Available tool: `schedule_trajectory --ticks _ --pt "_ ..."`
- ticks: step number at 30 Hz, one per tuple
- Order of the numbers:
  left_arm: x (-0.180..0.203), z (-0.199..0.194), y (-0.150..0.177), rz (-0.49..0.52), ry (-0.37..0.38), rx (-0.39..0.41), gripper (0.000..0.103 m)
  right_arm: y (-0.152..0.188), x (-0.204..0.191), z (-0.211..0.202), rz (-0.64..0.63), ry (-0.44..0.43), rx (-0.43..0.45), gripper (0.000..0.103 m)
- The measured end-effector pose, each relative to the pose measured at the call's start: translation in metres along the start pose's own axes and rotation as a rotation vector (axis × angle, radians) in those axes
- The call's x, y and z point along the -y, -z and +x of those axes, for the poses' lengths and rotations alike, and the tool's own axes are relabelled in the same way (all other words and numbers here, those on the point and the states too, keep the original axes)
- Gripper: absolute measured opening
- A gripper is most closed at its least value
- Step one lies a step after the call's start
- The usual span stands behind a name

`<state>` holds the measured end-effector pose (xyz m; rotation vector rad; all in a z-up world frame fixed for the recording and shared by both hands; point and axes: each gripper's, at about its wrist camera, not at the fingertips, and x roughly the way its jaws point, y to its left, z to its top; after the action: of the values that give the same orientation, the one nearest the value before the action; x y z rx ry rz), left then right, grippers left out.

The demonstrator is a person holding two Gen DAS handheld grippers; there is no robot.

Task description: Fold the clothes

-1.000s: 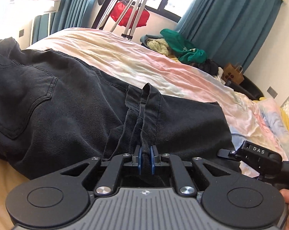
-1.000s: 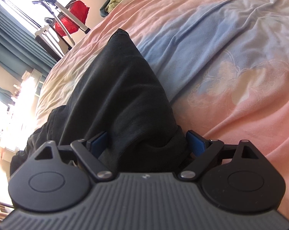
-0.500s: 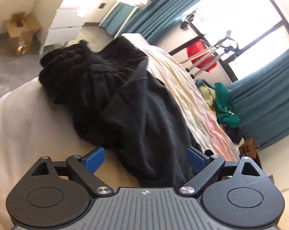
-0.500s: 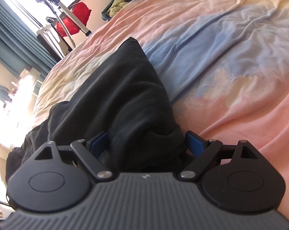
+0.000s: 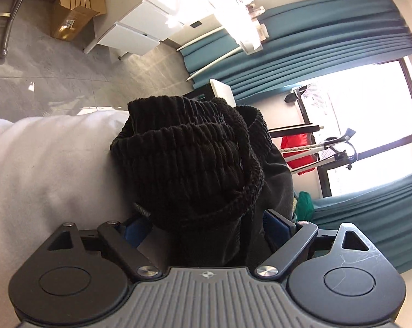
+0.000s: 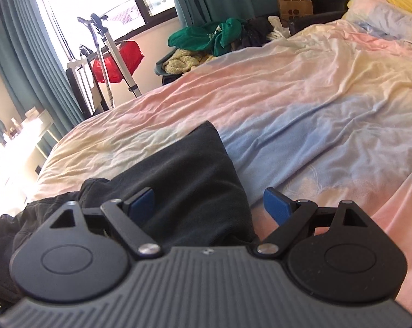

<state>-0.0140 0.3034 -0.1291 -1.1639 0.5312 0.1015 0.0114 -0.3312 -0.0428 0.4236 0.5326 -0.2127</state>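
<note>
Black trousers lie on the bed. In the left wrist view their ribbed elastic waistband [image 5: 195, 161] bulges up at the bed's edge. My left gripper [image 5: 206, 228] is open, its blue pads either side of the waistband cloth. In the right wrist view the folded trouser leg [image 6: 189, 177] lies flat on the pastel bedsheet [image 6: 301, 109]. My right gripper [image 6: 211, 205] is open over the leg's near end, with the cloth between and under its fingers.
A pile of green and yellow clothes [image 6: 214, 41] sits beyond the bed's far side. A red garment on a rack [image 6: 118, 60] stands by the window. White drawers [image 5: 135, 30] and a cardboard box [image 5: 74, 8] stand on the grey floor past the bed's edge.
My left gripper let go of the trouser fabric, opened and swung to the waistband at the bed's edge. My right gripper stayed open and tilted up, drawing back along the leg.
</note>
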Motion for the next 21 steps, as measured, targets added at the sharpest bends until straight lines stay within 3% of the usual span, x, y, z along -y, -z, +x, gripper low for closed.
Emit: schedule_trajectory --ticks 3,7,10,11,14,21 --pt "0.003 0.01 -0.006 0.003 -0.037 0.049 0.08 0.004 -0.024 0.003 -0.102 -0.067 0.006 0.089" --pt "0.018 0.029 -0.008 0.071 -0.072 0.095 0.064 0.022 -0.046 0.038 -0.165 -0.169 -0.203 0.089" --pt "0.041 0.027 -0.002 0.156 -0.079 0.134 0.046 0.042 -0.074 0.054 -0.375 -0.097 -0.259 0.091" --pt "0.05 0.025 0.001 0.186 -0.081 0.148 0.034 0.044 -0.079 0.051 -0.396 -0.088 -0.249 0.091" --pt "0.077 0.019 0.01 0.278 -0.085 0.19 0.025 0.04 -0.077 0.042 -0.362 -0.085 -0.227 0.091" --pt "0.143 0.004 0.034 0.491 -0.089 0.293 0.02 0.017 -0.041 0.032 -0.195 -0.091 -0.23 0.088"
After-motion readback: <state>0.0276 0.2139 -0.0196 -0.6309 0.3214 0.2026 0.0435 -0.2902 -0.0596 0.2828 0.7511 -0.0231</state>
